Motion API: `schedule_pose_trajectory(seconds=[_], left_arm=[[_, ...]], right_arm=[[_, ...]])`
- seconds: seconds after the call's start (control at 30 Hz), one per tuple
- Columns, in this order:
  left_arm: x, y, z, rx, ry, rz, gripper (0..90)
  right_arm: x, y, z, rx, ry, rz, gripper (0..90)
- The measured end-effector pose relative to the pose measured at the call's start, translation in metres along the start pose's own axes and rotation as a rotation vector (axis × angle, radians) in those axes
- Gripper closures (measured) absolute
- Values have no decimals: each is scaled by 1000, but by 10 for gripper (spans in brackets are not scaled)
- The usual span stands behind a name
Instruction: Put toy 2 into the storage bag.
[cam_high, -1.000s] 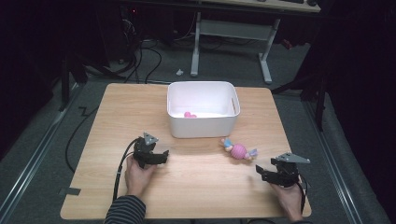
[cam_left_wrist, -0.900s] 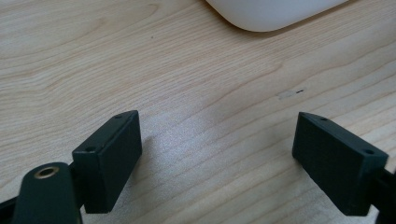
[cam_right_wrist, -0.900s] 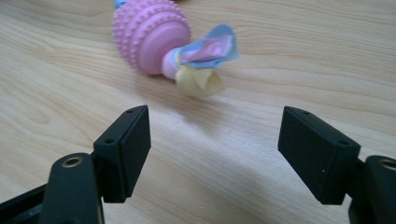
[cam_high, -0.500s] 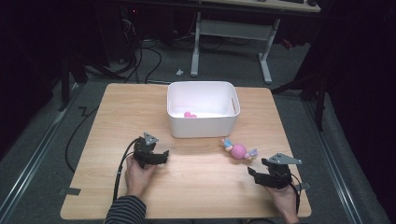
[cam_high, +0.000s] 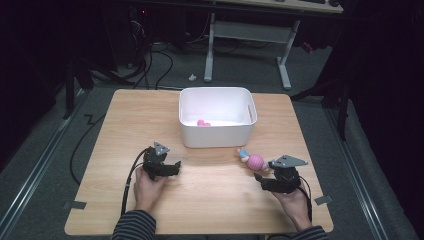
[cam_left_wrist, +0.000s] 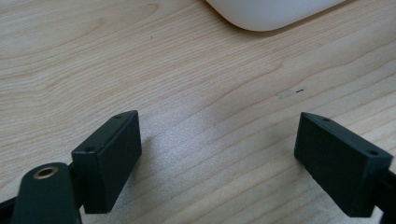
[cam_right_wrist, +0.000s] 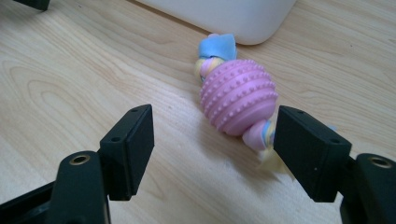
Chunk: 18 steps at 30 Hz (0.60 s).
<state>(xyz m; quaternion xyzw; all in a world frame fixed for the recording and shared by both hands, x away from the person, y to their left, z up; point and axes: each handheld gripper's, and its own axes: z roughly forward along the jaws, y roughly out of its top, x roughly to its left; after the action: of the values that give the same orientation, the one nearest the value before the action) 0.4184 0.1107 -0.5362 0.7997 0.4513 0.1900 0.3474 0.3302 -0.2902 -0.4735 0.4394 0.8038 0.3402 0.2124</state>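
Note:
A pink knobbly ball toy (cam_right_wrist: 239, 95) with pastel rope ends lies on the wooden table (cam_high: 215, 200), just in front of the white bin's right corner; from above the toy (cam_high: 254, 160) is small. My right gripper (cam_right_wrist: 212, 144) is open, its jaws low over the table, the toy's near end beside the right jaw. From above, the right gripper (cam_high: 265, 181) is just short of the toy. My left gripper (cam_left_wrist: 219, 158) is open over bare wood; in the high view the left gripper (cam_high: 172, 168) sits left of centre. The white bin (cam_high: 218, 131) holds a pink item (cam_high: 202, 123).
The bin's rounded corner (cam_left_wrist: 271, 14) lies ahead of the left gripper. Cables trail from both grippers over the table's near edge. A desk frame (cam_high: 247, 30) and floor cables lie beyond the table's far edge.
My right gripper has moved left and forward towards the toy, which now reaches between its jaws. The left gripper has stayed where it was.

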Motion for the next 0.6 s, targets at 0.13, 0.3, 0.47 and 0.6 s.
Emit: schedule_pose_trajectory(seconds=[0.13,0.3,0.47,0.6], left_arm=[[0,0,0,2,0,1,151],[0,0,0,0,0,0,152],[0,0,0,-1,-2,-4,159],[0,0,0,-2,-1,-4,159]], right_arm=[[0,5,8,9,-12,4,297],[-2,13,17,5,-33,18,295],[-8,17,29,27,-18,24,269],[-13,22,36,40,-18,40,250]])
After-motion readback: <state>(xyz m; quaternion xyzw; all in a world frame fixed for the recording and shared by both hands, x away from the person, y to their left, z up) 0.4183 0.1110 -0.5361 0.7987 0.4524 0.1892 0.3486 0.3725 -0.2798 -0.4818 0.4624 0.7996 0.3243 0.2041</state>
